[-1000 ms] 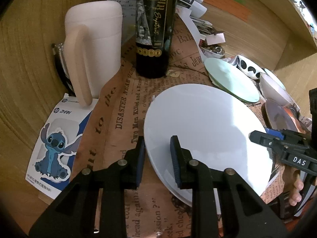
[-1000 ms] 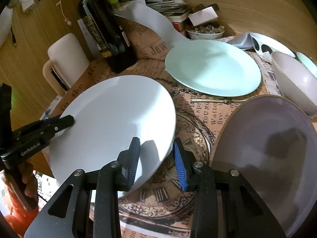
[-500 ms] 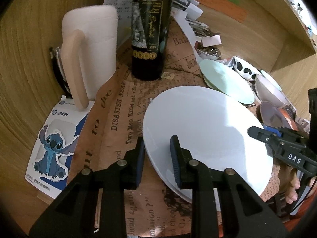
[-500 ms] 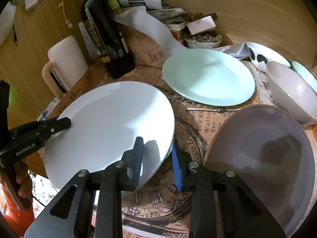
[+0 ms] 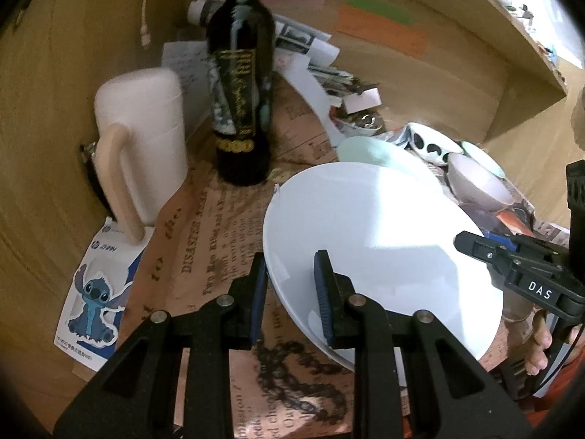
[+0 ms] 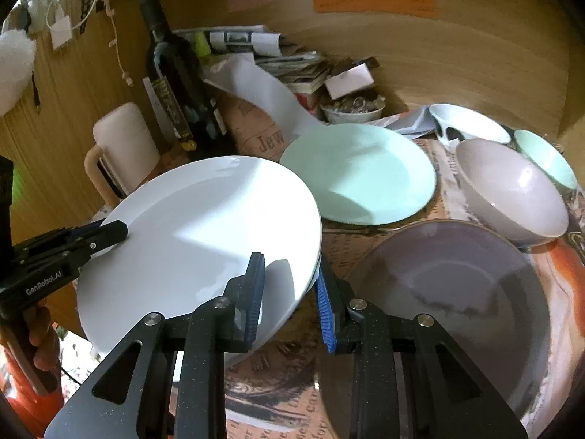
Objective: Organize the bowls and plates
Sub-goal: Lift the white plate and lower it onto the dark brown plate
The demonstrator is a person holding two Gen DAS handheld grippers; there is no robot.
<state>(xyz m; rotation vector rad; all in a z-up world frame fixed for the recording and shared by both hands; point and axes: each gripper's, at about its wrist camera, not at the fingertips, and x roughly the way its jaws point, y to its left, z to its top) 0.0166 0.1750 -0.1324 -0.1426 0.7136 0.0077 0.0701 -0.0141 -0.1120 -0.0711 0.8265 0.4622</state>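
Observation:
A large white plate (image 5: pixel 384 248) hangs tilted a little above the newspaper-print cloth, held at two opposite rims. My left gripper (image 5: pixel 290 292) is shut on its near-left rim, one pad above and one below. In the right wrist view the same white plate (image 6: pixel 204 234) has my right gripper (image 6: pixel 289 300) shut on its right rim, and the left gripper's tips (image 6: pixel 109 232) clamp the far-left edge. A mint plate (image 6: pixel 358 179), a grey-purple plate (image 6: pixel 457 300), a grey bowl (image 6: pixel 512 190) and a mint bowl (image 6: pixel 544 161) lie on the cloth to the right.
A dark wine bottle (image 5: pixel 241 91) and a white jug (image 5: pixel 142 139) stand at the back left, close to the plate's far edge. A spotted white bowl (image 6: pixel 468 124), a small dish of bits (image 6: pixel 351 109) and stacked papers crowd the back. Wooden walls enclose the table.
The right gripper's jaws closed onto the plate's rim. Both grippers then rose together and the white plate came up off the cloth, now partly covering the mint plate in the left view.

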